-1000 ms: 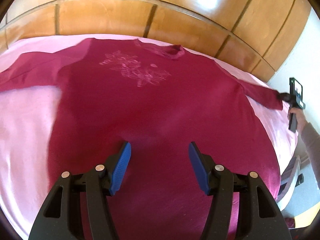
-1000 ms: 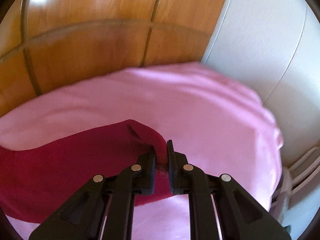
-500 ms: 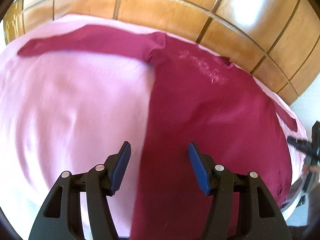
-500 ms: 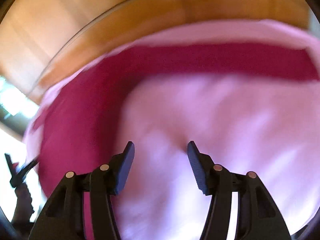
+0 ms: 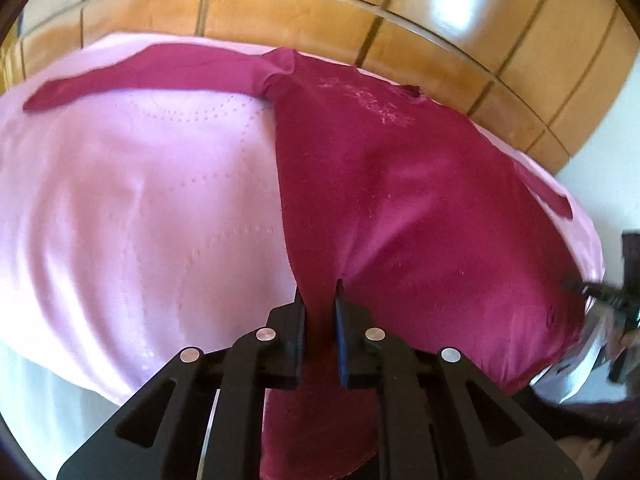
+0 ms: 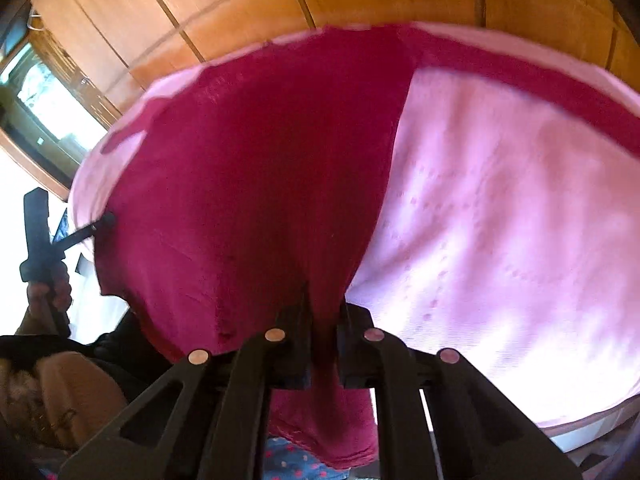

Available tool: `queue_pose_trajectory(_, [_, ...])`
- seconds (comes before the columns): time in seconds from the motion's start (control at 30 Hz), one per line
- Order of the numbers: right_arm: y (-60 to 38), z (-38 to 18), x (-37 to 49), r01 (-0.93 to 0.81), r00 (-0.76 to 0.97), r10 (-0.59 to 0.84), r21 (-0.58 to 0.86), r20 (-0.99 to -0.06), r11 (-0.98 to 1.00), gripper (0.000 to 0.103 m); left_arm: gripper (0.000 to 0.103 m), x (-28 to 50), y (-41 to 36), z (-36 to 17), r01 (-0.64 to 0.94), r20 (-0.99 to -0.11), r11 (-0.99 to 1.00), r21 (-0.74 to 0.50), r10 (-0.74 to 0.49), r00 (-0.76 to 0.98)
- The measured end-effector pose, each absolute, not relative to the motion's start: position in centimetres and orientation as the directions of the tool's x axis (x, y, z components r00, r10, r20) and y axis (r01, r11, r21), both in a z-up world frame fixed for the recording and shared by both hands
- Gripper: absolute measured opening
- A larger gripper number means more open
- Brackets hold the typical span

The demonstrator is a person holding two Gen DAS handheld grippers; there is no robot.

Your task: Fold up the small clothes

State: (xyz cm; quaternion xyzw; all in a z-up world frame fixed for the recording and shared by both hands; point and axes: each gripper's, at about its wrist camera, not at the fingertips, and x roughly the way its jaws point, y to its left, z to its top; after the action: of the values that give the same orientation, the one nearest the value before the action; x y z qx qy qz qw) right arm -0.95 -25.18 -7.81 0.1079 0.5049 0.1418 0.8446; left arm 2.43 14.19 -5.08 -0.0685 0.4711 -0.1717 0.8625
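Both tongs — left tongs [image 5: 319, 292], right tongs [image 6: 324, 300] — clamp the shirt [image 5: 380, 200] hem.

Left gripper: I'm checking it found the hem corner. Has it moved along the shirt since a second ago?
Yes. The left gripper has moved from mid-hem to the maroon shirt's left edge beside the pink sheet, jaws closing on fabric.

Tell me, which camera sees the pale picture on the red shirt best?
The left wrist view. There the pale picture shows on the chest of the red shirt, near the collar. The right wrist view shows only plain red cloth; no print can be made out there.
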Motion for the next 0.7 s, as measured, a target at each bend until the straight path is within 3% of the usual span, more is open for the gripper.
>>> queue_pose_trajectory(0.2, [-24.9,-11.2,-0.7,-0.107,0.366,0.318,0.3,-0.875,0.948,0.007,0.013,1.8,13.5,-5.8,0.228,-0.827,0.945,-0.234,-0.317,0.464])
queue_pose_trajectory(0.3, [-25.8,-10.7,0.0,-0.089,0.392,0.348,0.341,-0.852,0.936,0.014,0.032,1.9,14.1,-4.5,0.213,-0.811,0.952,-0.221,-0.301,0.501])
queue_pose_trajectory(0.37, [-27.3,-10.4,0.7,-0.048,0.426,0.337,0.351,-0.84,0.935,0.038,0.045,2.5,13.9,-3.4,0.216,-0.785,0.951,-0.222,-0.306,0.538])
queue_pose_trajectory(0.43, [-30.0,-10.1,1.5,0.037,0.486,0.317,0.381,-0.815,0.924,0.05,0.048,3.3,13.6,-2.5,0.216,-0.76,0.95,-0.225,-0.31,0.571])
queue_pose_trajectory(0.63, [-40.7,-10.8,4.9,0.337,0.64,0.213,0.519,-0.738,0.785,0.052,0.048,7.3,9.7,-1.8,0.249,-0.723,0.933,-0.259,-0.358,0.591])
queue_pose_trajectory(0.7, [-44.1,-11.0,6.1,0.408,0.677,0.17,0.557,-0.716,0.723,0.051,0.056,8.3,8.3,-2.1,0.267,-0.725,0.931,-0.248,-0.361,0.587])
